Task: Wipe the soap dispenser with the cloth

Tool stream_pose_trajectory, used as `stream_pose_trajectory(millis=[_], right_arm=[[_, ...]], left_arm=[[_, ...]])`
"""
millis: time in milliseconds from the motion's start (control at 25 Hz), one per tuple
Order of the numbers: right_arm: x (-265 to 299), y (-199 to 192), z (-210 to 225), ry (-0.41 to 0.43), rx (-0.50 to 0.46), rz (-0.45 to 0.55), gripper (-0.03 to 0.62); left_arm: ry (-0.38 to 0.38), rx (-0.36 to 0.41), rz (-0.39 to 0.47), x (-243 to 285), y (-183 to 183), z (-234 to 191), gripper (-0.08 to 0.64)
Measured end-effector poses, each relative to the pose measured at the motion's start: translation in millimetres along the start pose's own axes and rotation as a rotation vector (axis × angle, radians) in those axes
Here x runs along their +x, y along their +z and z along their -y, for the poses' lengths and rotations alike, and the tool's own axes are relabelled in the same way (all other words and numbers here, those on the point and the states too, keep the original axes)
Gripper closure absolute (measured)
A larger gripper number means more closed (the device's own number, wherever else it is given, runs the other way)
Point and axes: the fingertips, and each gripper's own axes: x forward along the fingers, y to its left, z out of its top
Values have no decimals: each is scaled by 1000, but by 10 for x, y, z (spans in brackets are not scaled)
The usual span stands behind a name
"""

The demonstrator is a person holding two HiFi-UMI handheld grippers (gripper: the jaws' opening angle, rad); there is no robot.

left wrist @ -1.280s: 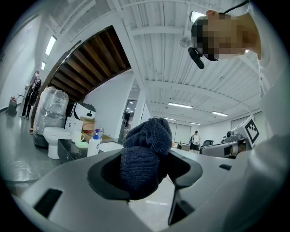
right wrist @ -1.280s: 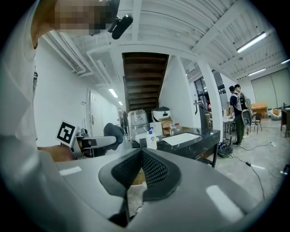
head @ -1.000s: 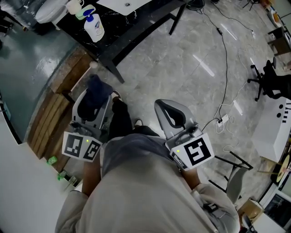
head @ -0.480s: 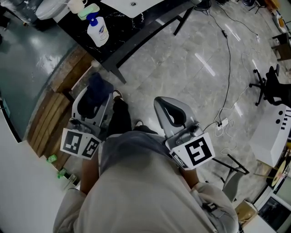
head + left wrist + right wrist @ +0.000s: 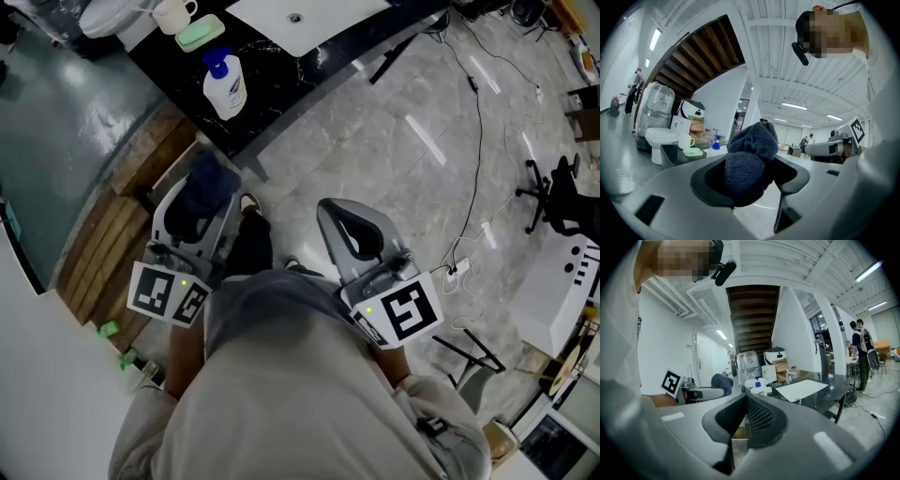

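Soap dispenser (image 5: 225,84) is standing on the black counter (image 5: 281,66), ahead of my tongs and well apart from them. My left tongs (image 5: 195,202) are clenching the dark blue cloth (image 5: 749,159); my right tongs (image 5: 746,413) are sitting clenched on nothing. Approach step, I judge; next calls for bringing the cloth against the bottle.

Open floor (image 5: 375,159) fronts the counter (image 5: 272,67). Cup (image 5: 173,16) and dish (image 5: 200,34) stand near, behind the dispenser (image 5: 225,84).
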Motion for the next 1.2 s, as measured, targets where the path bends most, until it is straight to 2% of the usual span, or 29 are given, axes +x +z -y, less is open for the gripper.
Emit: stream_pose_trajectory(millis=[760,1200], right_arm=[[1502,473,112,55,-33,-4,591],[1946,606,115,36,-71,-16,591]], left_arm=[[0,-10,26,458,481,-1226,313],[-53,-20,69,656,666,-1641,313]])
